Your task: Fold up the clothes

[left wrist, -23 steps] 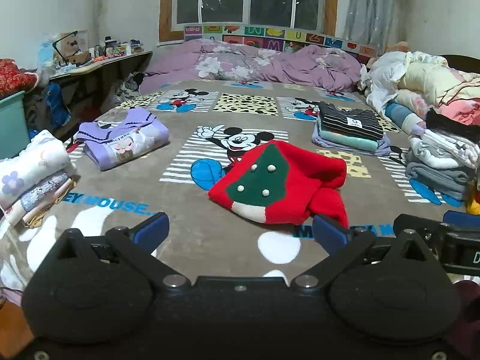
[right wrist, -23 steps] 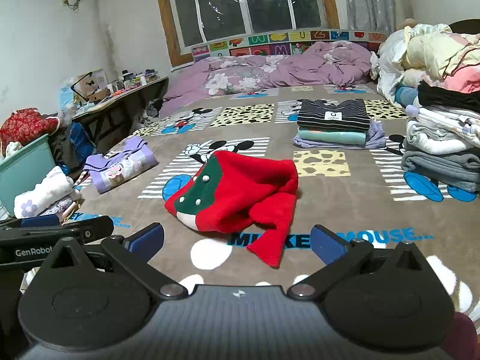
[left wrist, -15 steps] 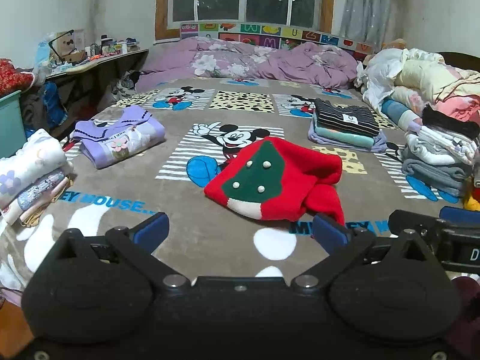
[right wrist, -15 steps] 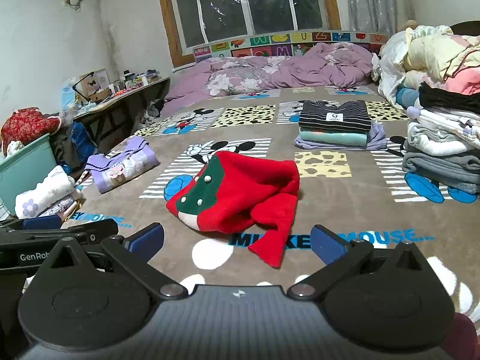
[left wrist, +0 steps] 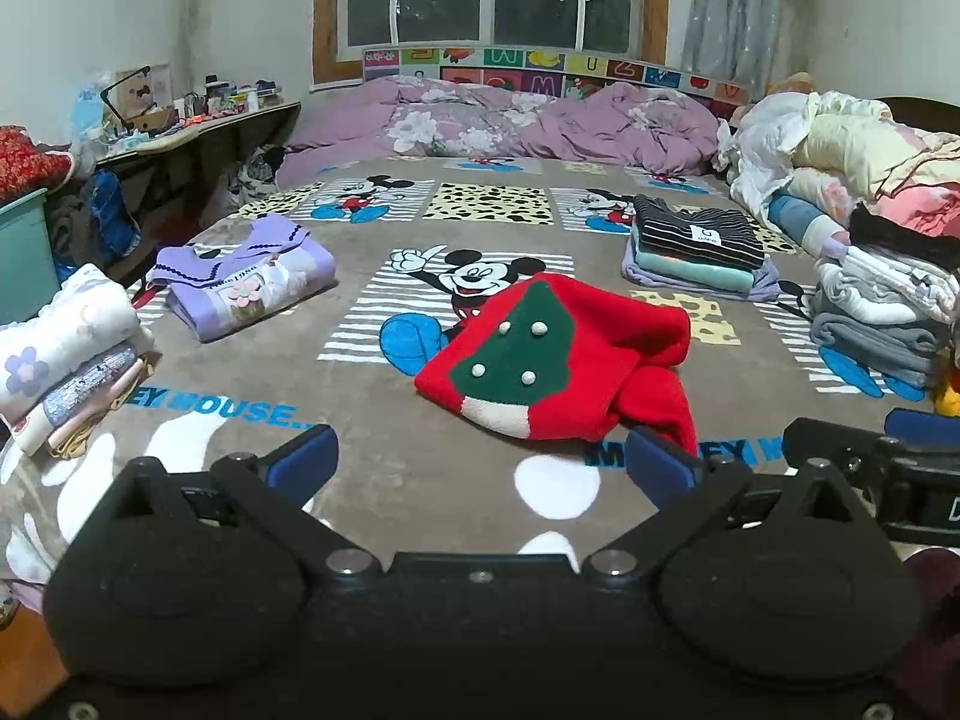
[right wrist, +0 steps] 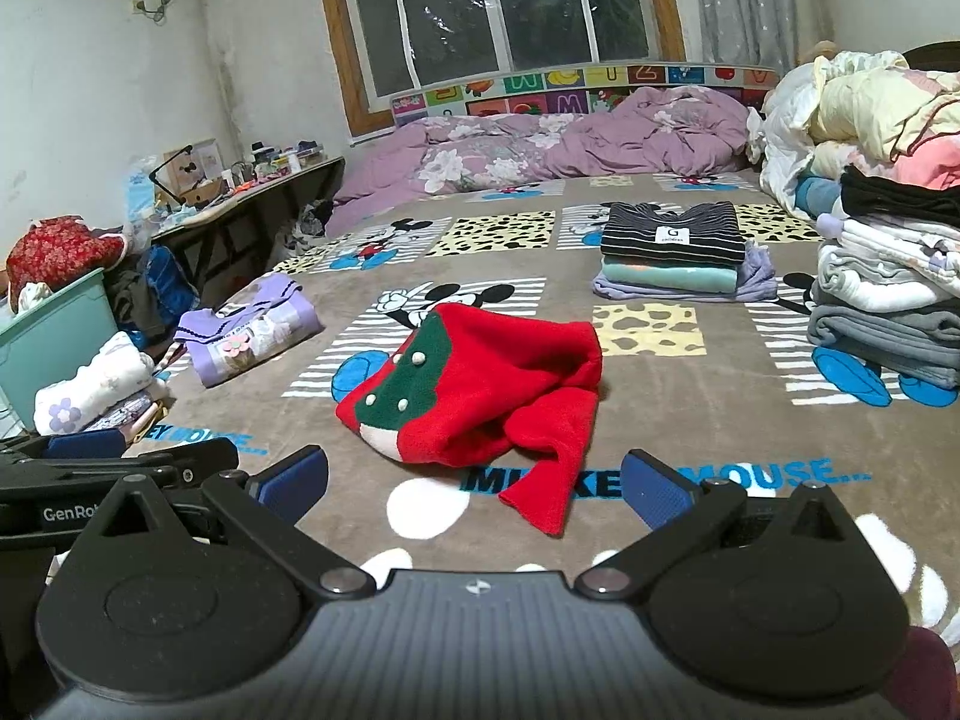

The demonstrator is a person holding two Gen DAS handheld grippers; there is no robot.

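A red sweater with a green tree and white pom-poms (left wrist: 558,360) lies crumpled on the Mickey Mouse blanket (left wrist: 420,468), one sleeve trailing toward me; it also shows in the right wrist view (right wrist: 480,384). My left gripper (left wrist: 480,468) is open and empty, hovering just short of the sweater's near edge. My right gripper (right wrist: 474,483) is open and empty, with the sleeve end (right wrist: 540,510) lying between its fingers' line and the sweater body. Each gripper shows at the other view's edge.
A folded purple sweater (left wrist: 246,282) lies at left, a folded floral stack (left wrist: 66,354) at the near left edge. A striped folded stack (left wrist: 696,246) sits at back right, grey and white piles (left wrist: 882,312) at right. A rumpled purple duvet (left wrist: 510,126) lies at the far end.
Both grippers have shifted slightly relative to the sweater; it sits a little lower and nearer in the views. Both stay open and empty.
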